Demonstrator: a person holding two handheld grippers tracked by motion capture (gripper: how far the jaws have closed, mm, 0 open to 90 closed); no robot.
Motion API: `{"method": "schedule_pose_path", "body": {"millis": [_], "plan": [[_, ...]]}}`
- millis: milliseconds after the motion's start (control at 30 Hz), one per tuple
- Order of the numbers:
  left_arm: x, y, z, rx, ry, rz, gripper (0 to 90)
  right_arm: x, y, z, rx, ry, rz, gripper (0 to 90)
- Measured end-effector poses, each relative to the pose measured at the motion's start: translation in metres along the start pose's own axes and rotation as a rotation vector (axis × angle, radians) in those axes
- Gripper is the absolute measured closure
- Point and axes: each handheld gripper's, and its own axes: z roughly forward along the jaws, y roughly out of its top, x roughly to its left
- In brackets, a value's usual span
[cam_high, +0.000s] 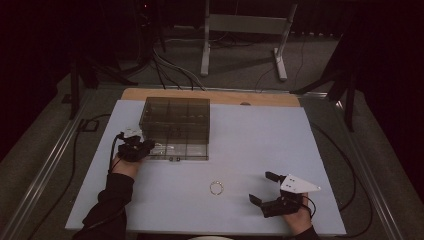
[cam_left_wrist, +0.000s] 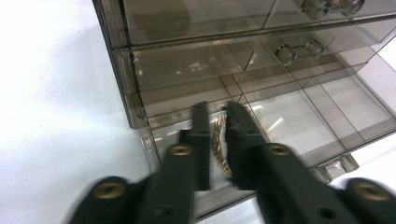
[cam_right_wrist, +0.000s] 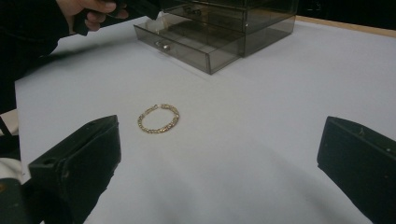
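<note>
Glossy smoky clear-plastic drawer box, shiny gold metal bracelet, matt white tabletop.

The pale white surface carries a smoky translucent plastic drawer box. A gold chain bracelet lies left of the right fingers.

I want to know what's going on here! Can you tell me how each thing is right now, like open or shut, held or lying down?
Bottom drawer: pulled open.
Drawer box: upper drawers shut.
Left hand-held gripper: shut on a gold chain, over the open drawer.
Right hand-held gripper: open, holding nothing.
Gold bracelet: lying flat on the table, untouched.
</note>
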Motion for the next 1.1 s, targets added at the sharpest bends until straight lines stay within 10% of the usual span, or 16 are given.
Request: {"method": "schedule_pose_path", "body": {"millis": [633,1100], "plan": [[-0.031,0.011,-0.017,-0.071,-0.163,0.047,29.0,0.0,0.0,-0.001,-0.003,0.001,0.004,0.0],[-0.091,0.012,-0.019,-0.054,-0.433,0.153,10.0,0.0,0.0,-0.001,0.001,-0.001,0.002,0.0]]}}
